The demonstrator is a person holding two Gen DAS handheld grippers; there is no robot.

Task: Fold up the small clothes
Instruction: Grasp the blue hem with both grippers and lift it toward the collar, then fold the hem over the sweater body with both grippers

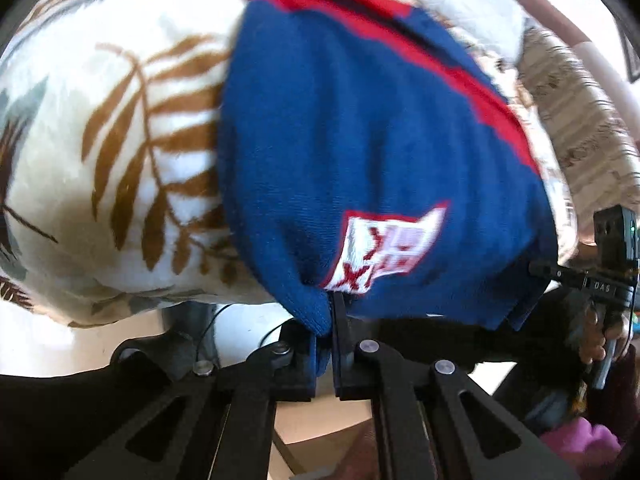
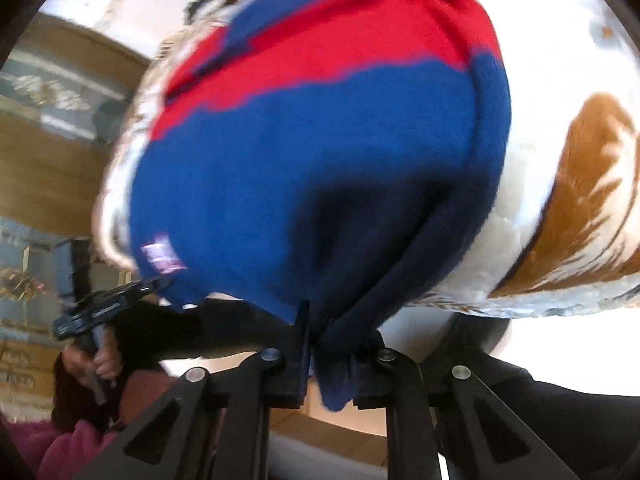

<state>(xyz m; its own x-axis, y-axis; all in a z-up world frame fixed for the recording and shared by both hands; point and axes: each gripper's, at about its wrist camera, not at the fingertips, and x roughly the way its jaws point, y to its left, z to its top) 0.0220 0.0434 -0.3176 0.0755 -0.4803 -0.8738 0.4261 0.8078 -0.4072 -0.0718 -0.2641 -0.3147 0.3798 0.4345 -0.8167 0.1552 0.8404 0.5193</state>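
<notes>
The small blue knitted garment with a red band and a white-and-red sewn patch [image 1: 360, 152] lies spread over a cream plush blanket printed with brown fern leaves [image 1: 132, 152], its near hem lifted off the blanket at two corners. The left gripper [image 1: 331, 320] is clamped tight on one hem corner, just below the patch; the right gripper [image 2: 320, 340] is pinched on the other corner, where a thicker, darker bunch of knit hangs down between its fingers. In the left wrist view the other tool shows at the far right edge, held in a hand [image 1: 600, 336]. By my reading, the fold has only begun: the hem is gripped and raised, but no layer lies doubled over yet. What remains is carrying the hem toward the red collar end, laying it down, then any further folds.
</notes>
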